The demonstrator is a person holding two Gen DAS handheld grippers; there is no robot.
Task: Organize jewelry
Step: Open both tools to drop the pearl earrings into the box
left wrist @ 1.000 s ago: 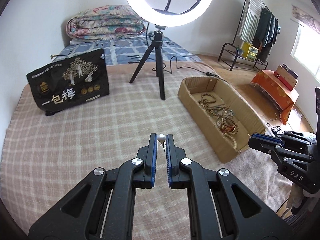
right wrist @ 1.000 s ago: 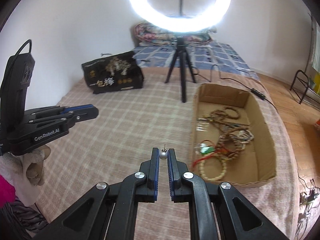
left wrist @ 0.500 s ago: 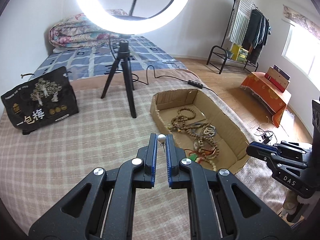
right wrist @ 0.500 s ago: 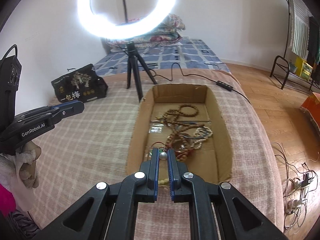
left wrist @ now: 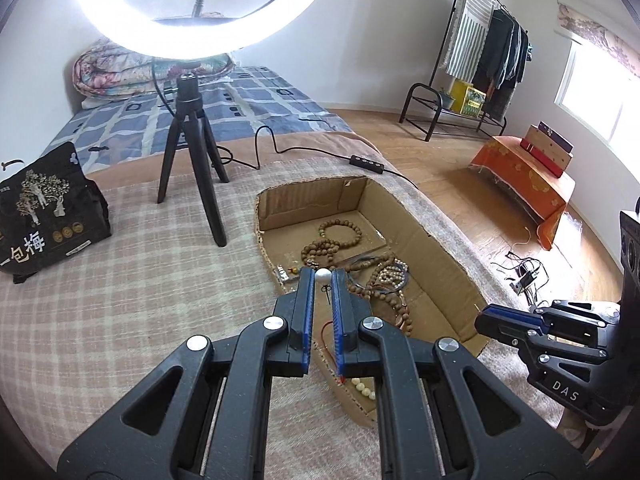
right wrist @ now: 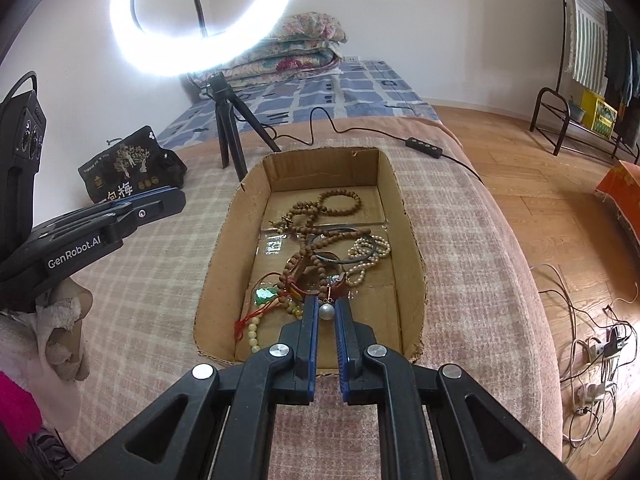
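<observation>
- Holding one pearl earring each, the two grippers hang over the box (right wrist: 412,240).
- The left gripper (left wrist: 323,278) pinches a white pearl (left wrist: 322,275) right at its tips. A thin pin (left wrist: 325,290) hangs down from it, so its long way runs up and down.
- The right gripper (right wrist: 327,311) pinches a grey pearl (right wrist: 327,312) at its tips too. Its pin (right wrist: 329,300) sticks up, away from the floor of the box. I can't tell if the pin leans.
- The box lies just under and ahead of both grippers, on the checked blanket (right wrist: 160,272).
- Inside, ahead of the right gripper, sit brown beads (right wrist: 316,216), a dark bangle (right wrist: 344,246), pale beads (right wrist: 368,260) and a green charm (right wrist: 267,294), all in a heap.
- I think the step now is dropping the earrings in the box.
- To do it well, go low first, so the round pearls do not bounce or roll out.
- Pick a bare bit of floor, not the heap, or the pins may catch in the strings.
- Open slowly, one gripper at a time, and keep the two pearls close so the pair stays together.
</observation>
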